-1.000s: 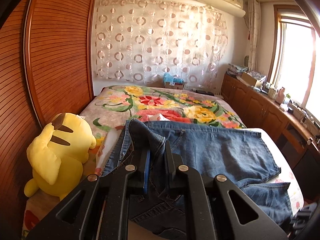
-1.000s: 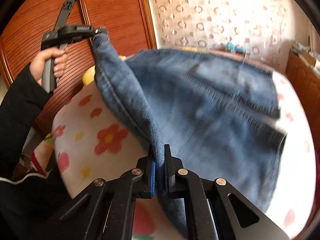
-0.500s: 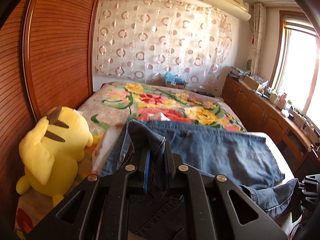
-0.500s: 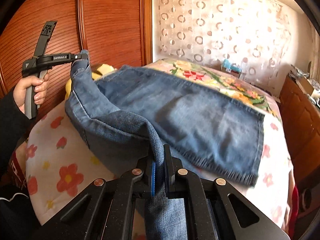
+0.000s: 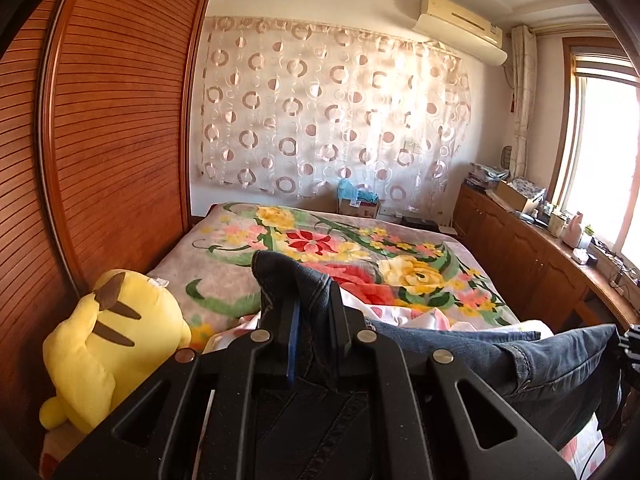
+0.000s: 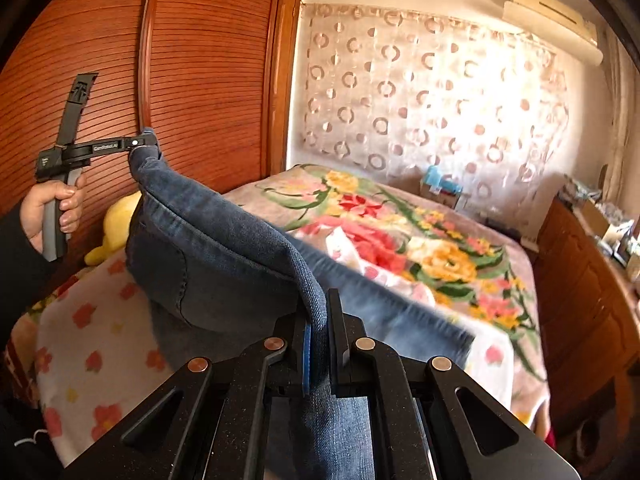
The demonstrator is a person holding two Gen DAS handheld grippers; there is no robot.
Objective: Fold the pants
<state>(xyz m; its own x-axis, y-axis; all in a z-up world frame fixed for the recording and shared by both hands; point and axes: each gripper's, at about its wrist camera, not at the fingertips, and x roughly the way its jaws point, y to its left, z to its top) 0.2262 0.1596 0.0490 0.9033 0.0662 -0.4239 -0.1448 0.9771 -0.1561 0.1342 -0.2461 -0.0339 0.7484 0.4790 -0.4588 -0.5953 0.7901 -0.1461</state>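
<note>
Blue denim pants point(image 6: 224, 248) hang between my two grippers above the bed. My right gripper point(image 6: 318, 320) is shut on one end of the waistband. My left gripper point(image 5: 310, 308) is shut on the other end; it also shows in the right wrist view point(image 6: 146, 142), raised at the left by the wardrobe. The waistband sags between them. The legs point(image 6: 400, 312) trail down onto the bed, blurred. In the left wrist view the denim point(image 5: 520, 352) stretches to the right edge.
The bed has a flowered blanket point(image 5: 360, 248) at the far end and a white flower-print sheet point(image 6: 92, 344) near me. A yellow plush toy point(image 5: 108, 344) sits at the left by the wooden wardrobe point(image 5: 100, 160). Wooden cabinets point(image 5: 540, 256) run along the right.
Both grippers have risen and pulled the pants up and toward me. Most of the denim has come off the bed, uncovering the flowered blanket. The left gripper stands higher than before.
</note>
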